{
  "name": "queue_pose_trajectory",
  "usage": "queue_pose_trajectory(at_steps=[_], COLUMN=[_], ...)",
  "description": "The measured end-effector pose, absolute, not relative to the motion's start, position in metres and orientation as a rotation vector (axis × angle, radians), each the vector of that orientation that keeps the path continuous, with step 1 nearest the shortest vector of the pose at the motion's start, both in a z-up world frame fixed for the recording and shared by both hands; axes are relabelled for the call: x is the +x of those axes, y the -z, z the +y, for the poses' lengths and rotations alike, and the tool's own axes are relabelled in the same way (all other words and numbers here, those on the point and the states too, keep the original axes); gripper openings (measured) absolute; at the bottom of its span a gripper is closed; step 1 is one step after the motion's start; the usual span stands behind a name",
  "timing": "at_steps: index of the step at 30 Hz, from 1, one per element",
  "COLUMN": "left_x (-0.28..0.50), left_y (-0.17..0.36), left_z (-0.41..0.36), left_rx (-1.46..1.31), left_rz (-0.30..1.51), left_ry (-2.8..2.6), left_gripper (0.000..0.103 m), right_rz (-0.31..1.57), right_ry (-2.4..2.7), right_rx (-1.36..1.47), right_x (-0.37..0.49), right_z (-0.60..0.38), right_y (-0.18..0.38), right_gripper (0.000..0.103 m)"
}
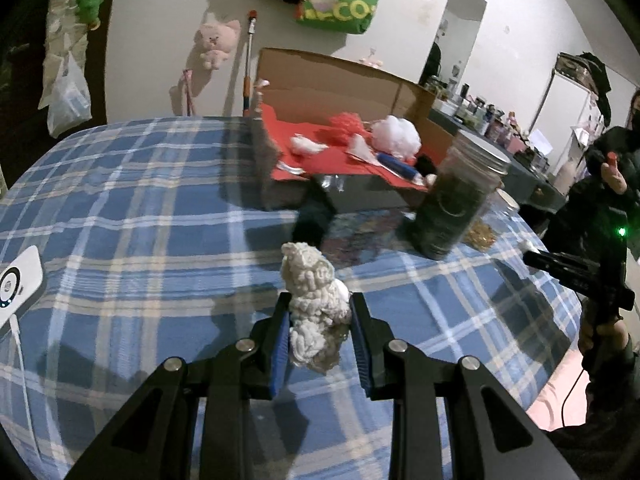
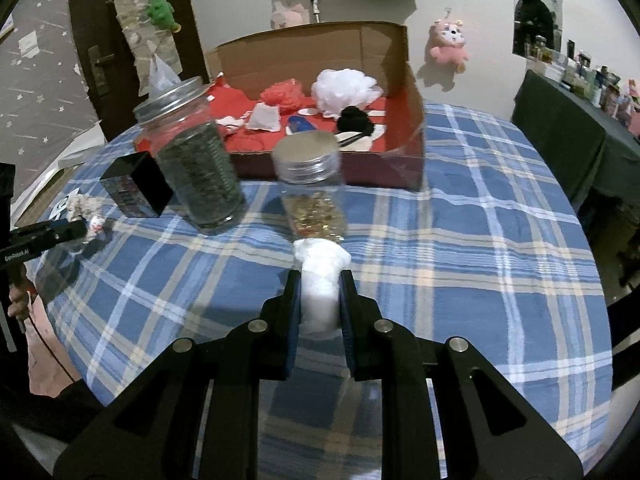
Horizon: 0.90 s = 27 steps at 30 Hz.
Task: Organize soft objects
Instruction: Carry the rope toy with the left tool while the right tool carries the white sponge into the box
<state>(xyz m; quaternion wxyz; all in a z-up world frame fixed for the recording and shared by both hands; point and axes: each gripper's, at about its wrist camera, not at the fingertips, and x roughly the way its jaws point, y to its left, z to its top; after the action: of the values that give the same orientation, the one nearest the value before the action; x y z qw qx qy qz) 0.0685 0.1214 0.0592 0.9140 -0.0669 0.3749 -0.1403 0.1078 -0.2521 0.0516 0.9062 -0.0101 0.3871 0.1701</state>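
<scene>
My left gripper point(image 1: 319, 304) is shut on a cream knitted soft toy point(image 1: 314, 300), held above the blue plaid tablecloth point(image 1: 132, 216). It also shows in the right wrist view point(image 2: 86, 210) at the far left. My right gripper point(image 2: 320, 280) is shut on a white soft wad point(image 2: 320, 276), just in front of a clear jar. A cardboard box point(image 1: 332, 80) point(image 2: 316, 44) with a red lining stands at the back and holds a white pouf point(image 1: 396, 134) point(image 2: 344, 88), a red pouf point(image 2: 282, 92), a black soft item point(image 2: 356, 120) and small cloths.
A jar of dark green contents point(image 2: 196, 164) point(image 1: 456, 196) and a clear jar of gold bits point(image 2: 314, 196) stand before the box. A black box point(image 2: 136, 188) sits at the left. A white device point(image 1: 18, 284) lies at the table's left edge. Plush toys hang on the wall.
</scene>
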Motion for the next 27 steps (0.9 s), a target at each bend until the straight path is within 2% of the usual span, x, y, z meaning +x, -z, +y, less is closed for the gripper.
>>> queue_pose_trajectory(at_steps=[17,27], left_x=[0.118,0.141], left_y=[-0.064,-0.091], left_z=[0.144,0.14], left_rx=[-0.043,0.052], left_rz=[0.724,0.706], left_ry=[0.358,0.415], left_gripper=[0.03,0.03], right_rz=[0.787,0.759], right_ry=[-0.377,-0.452], right_rx=[-0.099,-0.128], right_x=[0.155,0.182], right_z=[-0.269,-0.265], right_y=[-0.053,-0.074], right_gripper=[0.017,0.017])
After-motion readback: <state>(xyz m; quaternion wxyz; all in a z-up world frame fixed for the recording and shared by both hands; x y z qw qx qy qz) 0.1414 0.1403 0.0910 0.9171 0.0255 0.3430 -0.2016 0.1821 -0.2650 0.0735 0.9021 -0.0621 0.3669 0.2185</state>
